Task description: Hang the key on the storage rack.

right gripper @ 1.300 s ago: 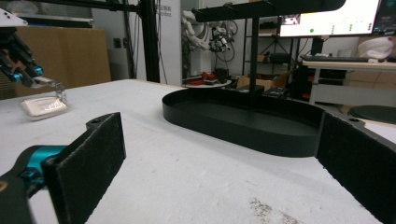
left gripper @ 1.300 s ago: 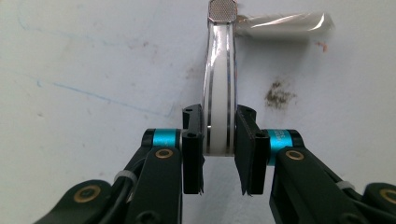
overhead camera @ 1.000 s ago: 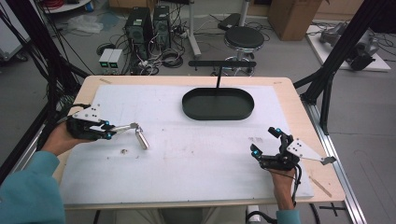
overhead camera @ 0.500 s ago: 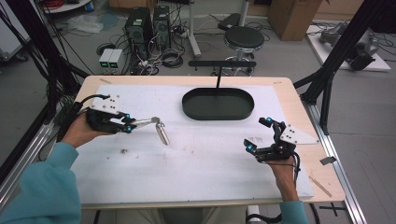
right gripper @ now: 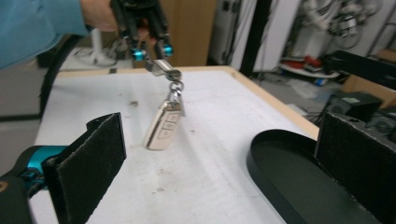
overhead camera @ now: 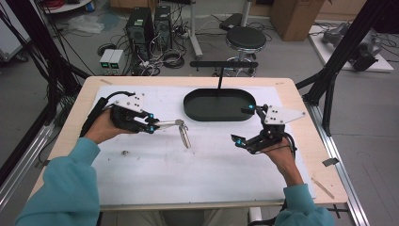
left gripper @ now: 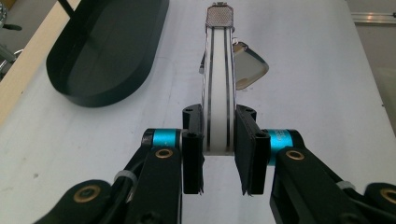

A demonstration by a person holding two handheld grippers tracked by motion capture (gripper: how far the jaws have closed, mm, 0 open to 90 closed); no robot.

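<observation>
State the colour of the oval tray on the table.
Black; the oval tray shows best in the high view.

The high view looks forward and down over the whole table (overhead camera: 301, 141), while the two gripper views sit low and close, facing each other across it, sharing the black tray (left gripper: 107, 51) and hanging car key (right gripper: 163, 125).

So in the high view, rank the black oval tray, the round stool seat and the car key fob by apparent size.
1. Black oval tray
2. Round stool seat, though it sits farther from the camera
3. Car key fob, clearly smallest
</observation>
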